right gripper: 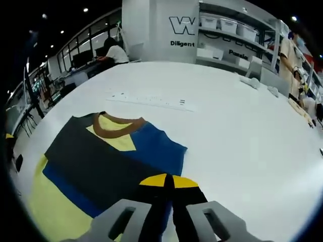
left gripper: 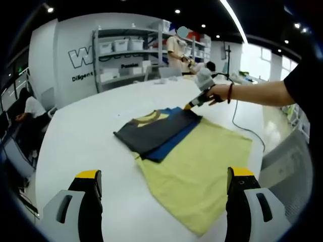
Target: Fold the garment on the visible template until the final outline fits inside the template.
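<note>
Two tools: my left tool [left gripper: 164, 184] spread, hovering off the cloth; my right tool [right gripper: 168, 187] pinching the garment's [right gripper: 116, 161] edge
garment: partly folded, on the yellow template [left gripper: 202, 171], white surface [left gripper: 86, 141]
progress: my guess midway; outline not yet inside the template

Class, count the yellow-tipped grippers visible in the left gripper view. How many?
2: the left gripper rising from the bottom, open, and the right gripper across the table, at the garment.
</note>
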`<state>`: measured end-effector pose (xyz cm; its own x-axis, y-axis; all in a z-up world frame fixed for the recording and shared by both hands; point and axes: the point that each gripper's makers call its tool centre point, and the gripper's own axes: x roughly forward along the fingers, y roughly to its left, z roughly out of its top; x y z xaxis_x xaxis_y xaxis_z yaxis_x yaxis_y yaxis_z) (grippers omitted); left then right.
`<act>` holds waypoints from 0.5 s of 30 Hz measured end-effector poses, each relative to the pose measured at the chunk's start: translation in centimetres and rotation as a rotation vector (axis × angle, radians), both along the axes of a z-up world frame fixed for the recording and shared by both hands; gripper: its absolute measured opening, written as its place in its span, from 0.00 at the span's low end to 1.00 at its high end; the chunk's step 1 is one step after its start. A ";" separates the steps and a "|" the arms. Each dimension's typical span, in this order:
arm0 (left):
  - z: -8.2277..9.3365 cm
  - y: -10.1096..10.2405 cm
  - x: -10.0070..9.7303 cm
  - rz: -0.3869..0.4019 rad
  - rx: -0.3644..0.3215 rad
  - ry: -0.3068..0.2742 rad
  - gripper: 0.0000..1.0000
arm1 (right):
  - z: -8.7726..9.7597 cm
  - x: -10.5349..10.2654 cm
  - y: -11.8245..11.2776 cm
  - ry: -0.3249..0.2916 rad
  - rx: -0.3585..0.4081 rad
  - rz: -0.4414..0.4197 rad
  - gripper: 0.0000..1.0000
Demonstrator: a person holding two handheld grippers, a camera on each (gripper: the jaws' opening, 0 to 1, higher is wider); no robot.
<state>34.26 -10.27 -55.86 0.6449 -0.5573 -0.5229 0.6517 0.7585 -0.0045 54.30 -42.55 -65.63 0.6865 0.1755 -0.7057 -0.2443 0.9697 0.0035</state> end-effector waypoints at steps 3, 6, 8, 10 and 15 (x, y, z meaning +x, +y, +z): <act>-0.2 0.1 -0.1 0.002 -0.002 0.006 0.99 | -0.2 -0.3 0.0 0.006 0.001 -0.024 0.00; -0.3 0.3 -0.1 0.007 0.001 0.008 0.99 | 0.2 -0.6 0.0 -0.014 0.011 -0.044 0.05; -0.4 0.4 -0.1 0.011 0.003 0.013 0.99 | 1.1 -0.7 0.5 -0.039 0.100 -0.088 0.15; -0.5 0.5 0.0 0.014 0.004 0.015 0.99 | 1.4 -0.9 0.7 -0.042 0.134 -0.089 0.27; -0.7 0.1 0.1 0.014 0.000 0.018 0.99 | 3.2 -1.8 0.9 -0.084 0.203 -0.093 0.46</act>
<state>34.36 -10.13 -56.55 0.6433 -0.5483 -0.5344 0.6410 0.7674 -0.0157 52.50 -41.64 -62.41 0.7613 0.2409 -0.6020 -0.1615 0.9696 0.1837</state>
